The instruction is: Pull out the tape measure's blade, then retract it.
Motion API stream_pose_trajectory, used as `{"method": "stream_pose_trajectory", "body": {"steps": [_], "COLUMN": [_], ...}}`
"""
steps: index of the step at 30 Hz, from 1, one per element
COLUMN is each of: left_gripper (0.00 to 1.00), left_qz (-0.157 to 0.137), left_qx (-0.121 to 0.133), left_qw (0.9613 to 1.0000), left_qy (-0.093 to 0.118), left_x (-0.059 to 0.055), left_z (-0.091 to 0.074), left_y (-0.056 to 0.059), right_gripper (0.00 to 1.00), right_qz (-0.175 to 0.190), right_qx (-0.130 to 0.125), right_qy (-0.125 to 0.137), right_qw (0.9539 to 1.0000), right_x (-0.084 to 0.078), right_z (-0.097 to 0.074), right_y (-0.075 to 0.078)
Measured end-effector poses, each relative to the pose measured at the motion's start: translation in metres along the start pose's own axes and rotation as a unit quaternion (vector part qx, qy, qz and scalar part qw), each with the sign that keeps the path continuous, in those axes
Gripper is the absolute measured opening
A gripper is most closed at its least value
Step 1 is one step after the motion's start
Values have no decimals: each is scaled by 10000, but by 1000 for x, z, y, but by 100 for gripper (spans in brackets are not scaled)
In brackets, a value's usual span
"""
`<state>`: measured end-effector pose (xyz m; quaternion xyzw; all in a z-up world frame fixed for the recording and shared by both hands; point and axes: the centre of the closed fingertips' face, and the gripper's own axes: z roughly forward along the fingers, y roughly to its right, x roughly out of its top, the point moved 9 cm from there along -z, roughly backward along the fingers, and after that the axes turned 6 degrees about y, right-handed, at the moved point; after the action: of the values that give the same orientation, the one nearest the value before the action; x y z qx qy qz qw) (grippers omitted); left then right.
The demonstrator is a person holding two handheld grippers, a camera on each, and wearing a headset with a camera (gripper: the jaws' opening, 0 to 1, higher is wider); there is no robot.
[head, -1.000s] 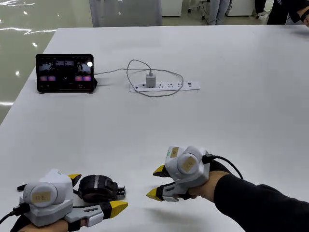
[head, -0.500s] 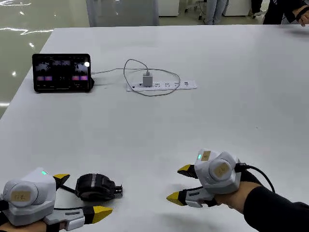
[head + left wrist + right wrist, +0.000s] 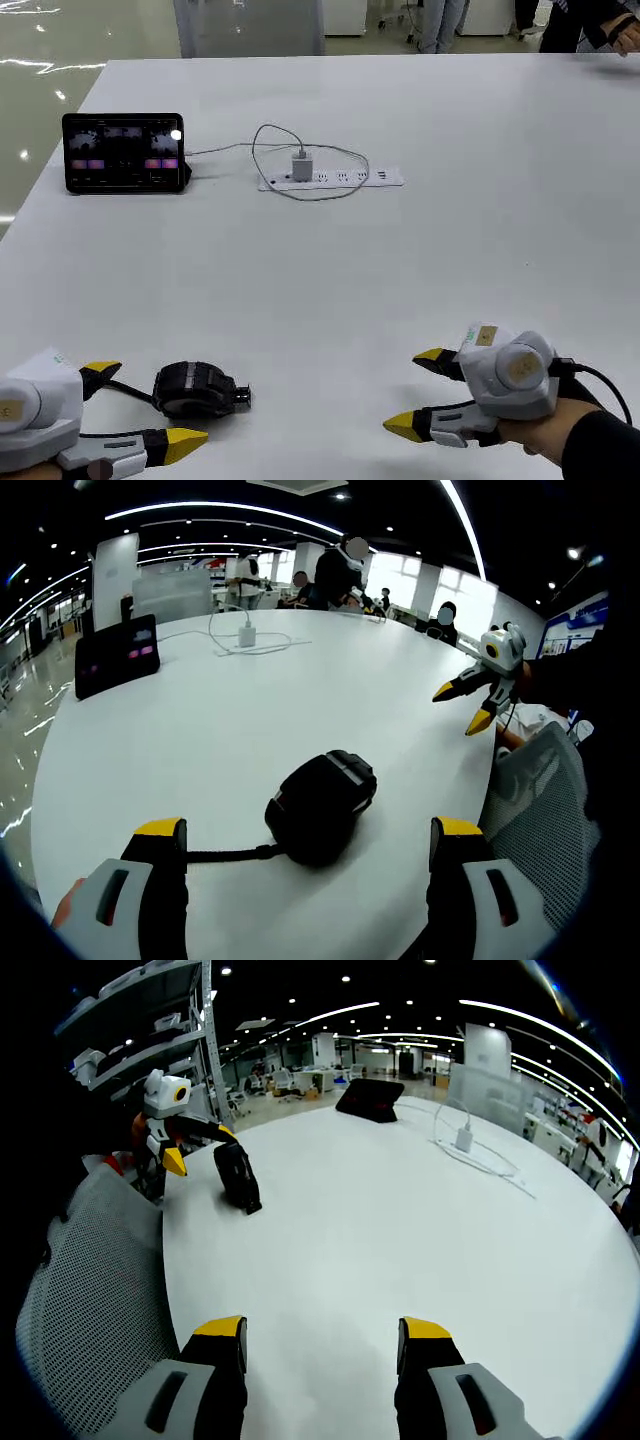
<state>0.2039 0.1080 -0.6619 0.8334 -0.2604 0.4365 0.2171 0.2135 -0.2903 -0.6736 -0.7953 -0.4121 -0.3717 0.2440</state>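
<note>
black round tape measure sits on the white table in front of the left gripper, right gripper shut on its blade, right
No: the right gripper is open and empty, apart from the black round tape measure, which sits on the white table before the left gripper; the right gripper view shows it.

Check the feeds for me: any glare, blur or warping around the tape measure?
Head view: sharp, tape measure crisp with a faint shadow; glare sits on the floor beyond the table. Left gripper view: strong fisheye bend, tape measure in focus. Right gripper view: same bend, tape measure small but clear.
</note>
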Motion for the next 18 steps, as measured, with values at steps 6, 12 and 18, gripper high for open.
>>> {"method": "stream_pose_trajectory", "body": {"steps": [6,12,18], "left_gripper": [99,99,99], "left_qz": [116,112,104], "left_qx": [-15,0,2], "left_qw": [9998,9995,9995], "left_qy": [-159,-285,-292], "left_x": [-5,-11,-11], "left_z": [-12,-18,-22], "left_y": [-4,-8,-11], "right_gripper": [64,72,83], "right_qz": [58,65,37], "right_qx": [-107,-135,-218], "right_qy": [-118,-195,-177], "right_qw": [9999,9997,9996], "right_x": [-12,-21,-26], "right_z": [-14,-23,-31], "right_y": [6,8,8]}}
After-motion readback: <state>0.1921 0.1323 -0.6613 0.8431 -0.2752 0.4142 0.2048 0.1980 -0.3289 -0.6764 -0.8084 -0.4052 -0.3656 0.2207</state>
